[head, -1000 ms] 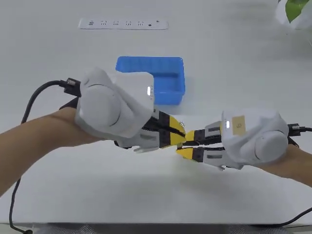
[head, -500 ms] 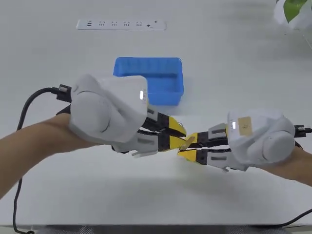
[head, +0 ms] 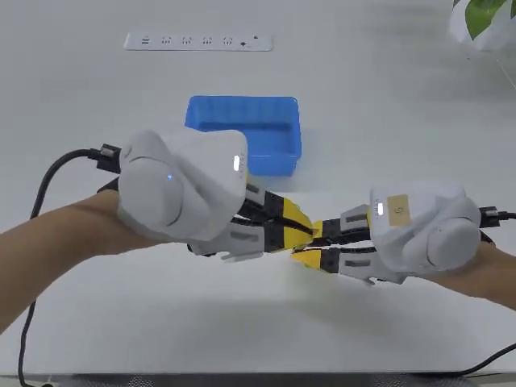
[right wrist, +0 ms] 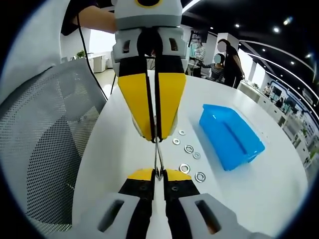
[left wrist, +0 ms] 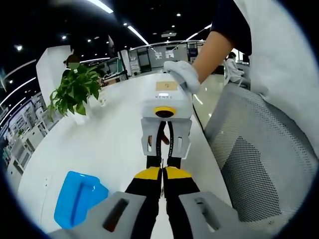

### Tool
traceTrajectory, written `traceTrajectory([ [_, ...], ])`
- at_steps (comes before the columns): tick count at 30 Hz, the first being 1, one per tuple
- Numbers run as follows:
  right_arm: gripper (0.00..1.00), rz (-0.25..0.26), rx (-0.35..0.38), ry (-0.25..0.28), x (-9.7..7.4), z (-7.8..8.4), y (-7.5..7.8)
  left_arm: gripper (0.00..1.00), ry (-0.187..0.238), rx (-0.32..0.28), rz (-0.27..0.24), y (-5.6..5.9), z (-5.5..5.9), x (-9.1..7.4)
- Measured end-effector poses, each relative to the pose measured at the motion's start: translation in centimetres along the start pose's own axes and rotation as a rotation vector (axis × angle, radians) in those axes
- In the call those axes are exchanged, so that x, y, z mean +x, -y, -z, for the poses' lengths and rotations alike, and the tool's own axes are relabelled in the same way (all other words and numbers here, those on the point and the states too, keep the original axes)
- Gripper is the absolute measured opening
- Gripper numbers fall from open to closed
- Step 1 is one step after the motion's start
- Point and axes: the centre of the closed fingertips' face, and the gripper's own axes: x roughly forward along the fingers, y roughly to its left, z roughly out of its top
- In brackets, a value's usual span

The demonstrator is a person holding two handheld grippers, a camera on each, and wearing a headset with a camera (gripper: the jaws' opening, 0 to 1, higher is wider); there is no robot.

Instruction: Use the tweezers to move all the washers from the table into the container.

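The right gripper (right wrist: pixel 158 175) and the left gripper (right wrist: pixel 154 137) meet tip to tip over the table (right wrist: pixel 259 184). Each has its jaws clenched on one end of the thin metal tweezers (right wrist: pixel 157 157), which bridge the short gap between them. In the right gripper view, six washers (right wrist: pixel 189 148) lie loose on the table just to the right of that gripper's jaws. The blue container (right wrist: pixel 232 134) sits beyond the washers, further to the right.
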Motion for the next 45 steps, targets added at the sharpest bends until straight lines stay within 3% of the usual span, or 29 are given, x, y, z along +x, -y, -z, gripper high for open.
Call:
traceTrajectory([
  [12, 0.08, 0.002, -0.024, -0.013, 0.7, -1.2, 0.2, 0.04, 0.025, -0.033, -0.042, -0.3, 0.6, -1.9],
  [21, 0.11, 0.03, -0.081, -0.025, 1.2, -1.7, 1.1, 0.04, 0.041, -0.071, -0.083, -1.3, 1.2, -3.1],
  [33, 0.13, 0.074, -0.028, -0.031, 1.6, -1.4, 3.1, 0.04, 0.047, -0.096, -0.11, -3.2, 1.6, -3.0],
  [45, 0.14, 0.077, -0.003, -0.031, 2.0, -1.0, 3.6, 0.04, 0.04, -0.106, -0.107, -3.7, 2.0, -2.7],
])
